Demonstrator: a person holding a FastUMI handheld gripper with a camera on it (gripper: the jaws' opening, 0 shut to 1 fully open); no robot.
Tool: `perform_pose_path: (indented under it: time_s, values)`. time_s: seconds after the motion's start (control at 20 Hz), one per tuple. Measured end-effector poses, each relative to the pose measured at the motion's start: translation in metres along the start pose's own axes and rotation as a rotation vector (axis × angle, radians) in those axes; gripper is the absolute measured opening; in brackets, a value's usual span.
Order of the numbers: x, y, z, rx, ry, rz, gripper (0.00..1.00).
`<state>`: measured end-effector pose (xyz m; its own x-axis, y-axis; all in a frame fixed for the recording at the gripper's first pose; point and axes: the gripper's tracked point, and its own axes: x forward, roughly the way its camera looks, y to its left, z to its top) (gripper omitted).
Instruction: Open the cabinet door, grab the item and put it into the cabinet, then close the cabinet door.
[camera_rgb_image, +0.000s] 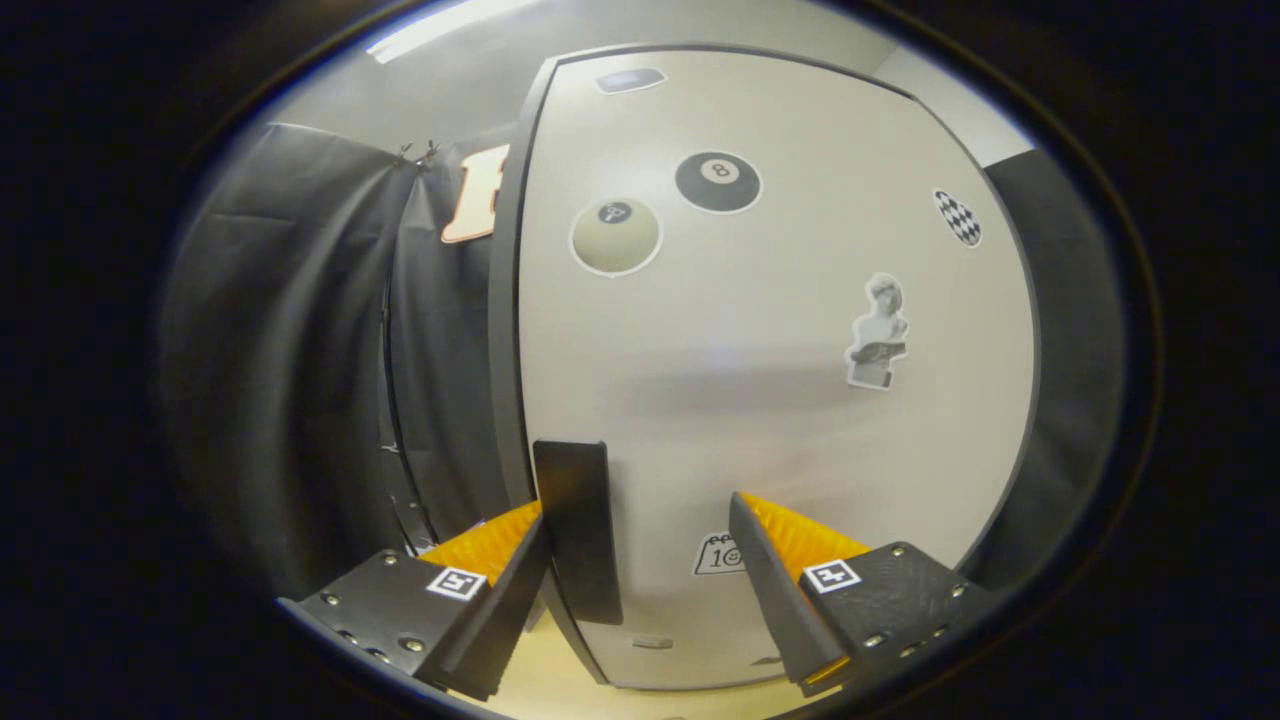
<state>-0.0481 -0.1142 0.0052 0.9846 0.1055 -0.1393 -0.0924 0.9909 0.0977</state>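
Observation:
A white cabinet door (760, 400) with a dark edge stands close in front of me, carrying several stickers, among them a black ball (717, 181) and a pale ball (615, 236). A dark flat handle (578, 530) sticks out near the door's left edge, low down. My gripper (640, 545) is open. The handle sits between the fingers, right against the left finger (500, 590), while the right finger (775, 590) is apart from it. Whether the door is fully closed I cannot tell.
Black booth cloth (300, 380) hangs to the left of the cabinet and more dark cloth (1075, 350) to its right. A pale wooden surface (545, 685) lies below the door. A ceiling light (440, 28) glows overhead.

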Motion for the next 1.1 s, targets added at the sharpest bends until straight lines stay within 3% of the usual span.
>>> perform_pose_path:
  time_s: [0.2, 0.4, 0.8, 1.1]
  values:
    - [-0.012, -0.001, 0.011, -0.030, -0.038, 0.016, 0.99]
    - [-0.048, -0.021, 0.042, -0.103, -0.117, -0.035, 0.95]
    - [-0.125, -0.107, 0.088, -0.219, -0.209, -0.181, 0.94]
    - [-0.151, -0.157, 0.097, -0.259, -0.224, -0.244, 0.95]
